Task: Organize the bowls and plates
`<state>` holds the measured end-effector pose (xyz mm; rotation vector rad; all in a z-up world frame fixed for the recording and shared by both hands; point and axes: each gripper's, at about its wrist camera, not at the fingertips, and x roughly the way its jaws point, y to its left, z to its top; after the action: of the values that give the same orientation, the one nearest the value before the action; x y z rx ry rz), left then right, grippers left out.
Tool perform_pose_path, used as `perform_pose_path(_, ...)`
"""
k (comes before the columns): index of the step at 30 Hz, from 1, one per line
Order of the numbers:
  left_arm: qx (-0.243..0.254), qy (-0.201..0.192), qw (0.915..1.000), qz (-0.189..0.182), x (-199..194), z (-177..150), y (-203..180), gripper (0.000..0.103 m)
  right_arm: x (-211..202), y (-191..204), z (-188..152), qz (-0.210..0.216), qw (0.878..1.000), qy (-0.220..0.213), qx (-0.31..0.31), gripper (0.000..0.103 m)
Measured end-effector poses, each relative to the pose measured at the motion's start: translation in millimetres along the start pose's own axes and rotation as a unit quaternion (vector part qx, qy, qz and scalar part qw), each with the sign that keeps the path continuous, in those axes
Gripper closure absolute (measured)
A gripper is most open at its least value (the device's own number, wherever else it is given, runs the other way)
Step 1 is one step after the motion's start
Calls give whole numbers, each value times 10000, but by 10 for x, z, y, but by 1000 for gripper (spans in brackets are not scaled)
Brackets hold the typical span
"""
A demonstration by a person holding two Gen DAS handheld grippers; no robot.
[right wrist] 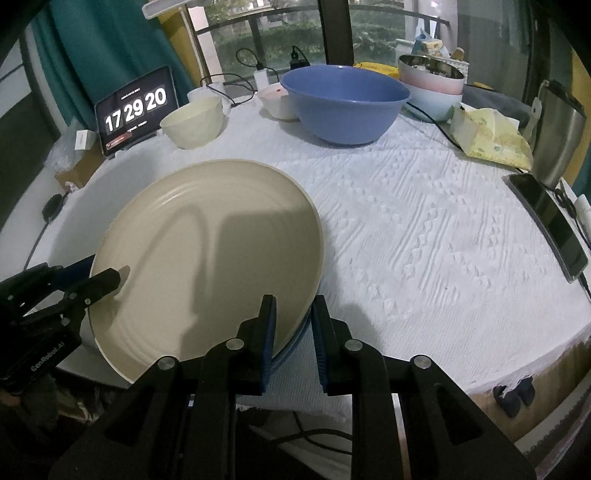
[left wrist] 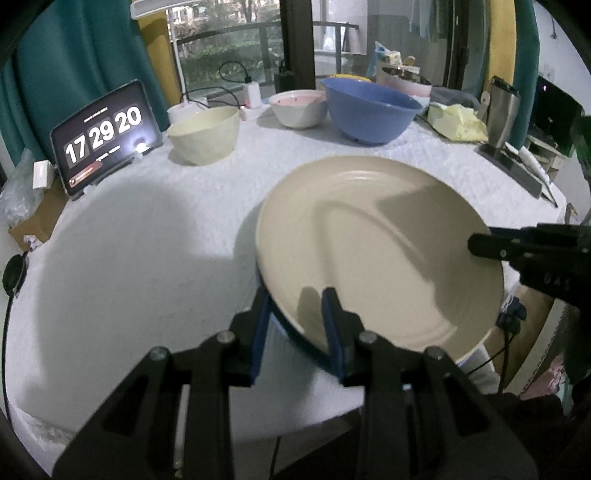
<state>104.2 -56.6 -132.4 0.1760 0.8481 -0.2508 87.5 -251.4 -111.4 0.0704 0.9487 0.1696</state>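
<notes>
Gripping the cream plate (left wrist: 369, 251) from opposite sides, both grippers have their blue pads nearly closed on its rim: the left gripper (left wrist: 295, 325) pinches the edge at about 7 o'clock of the plate, the right gripper (right wrist: 293, 332) at about 5 o'clock. The plate is tilted, and its near rim overhangs the near edge of the table (right wrist: 424, 240), which is round and covered with a white textured cloth. Whether the plate's far rim touches the cloth I cannot tell.

Beyond the plate, the middle of the cloth lies bare toward 12 and 2 o'clock. Farther back stand a cream bowl (right wrist: 194, 123) at 11 o'clock, a pink-lined white bowl (left wrist: 297, 107) and a large blue bowl (right wrist: 345, 103) at 12 to 1 o'clock. A tablet (left wrist: 105, 134) showing a clock leans at the 10 o'clock edge; a phone (right wrist: 550, 225) lies at the 3 o'clock edge beside a steel tumbler (right wrist: 557, 136). Teal curtains (right wrist: 103, 48) and a window (right wrist: 288, 26) close the background.
</notes>
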Motion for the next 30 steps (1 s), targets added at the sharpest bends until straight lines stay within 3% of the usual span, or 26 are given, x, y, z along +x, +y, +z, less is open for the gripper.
perform_pose_path(10,45,122,9999,67,8,-36,25,68,-48,-71,18,16,10000,-44,81,82)
perform_pose_path(15,-238,44,9996,121,-20,-25,158,66,-65,-177,47,-19,9996,-77,260,77)
perform_pose_path(18,-469,-1,9988,147,-14,-3,256,58,-50,-227,62,36,9993,-65,356,74)
perform_pose_path(23,-813,62,9967,52,70,24,338,57,10,-248,71,120,9989,-12,447,74)
perform_pose_path(27,-944,354,9949,-55,230,1,313,57,92,-255,59,246,9982,76,538,73)
perform_pose_path(30,-982,409,9937,-341,288,-25,249,56,158,-236,48,339,9978,132,552,72)
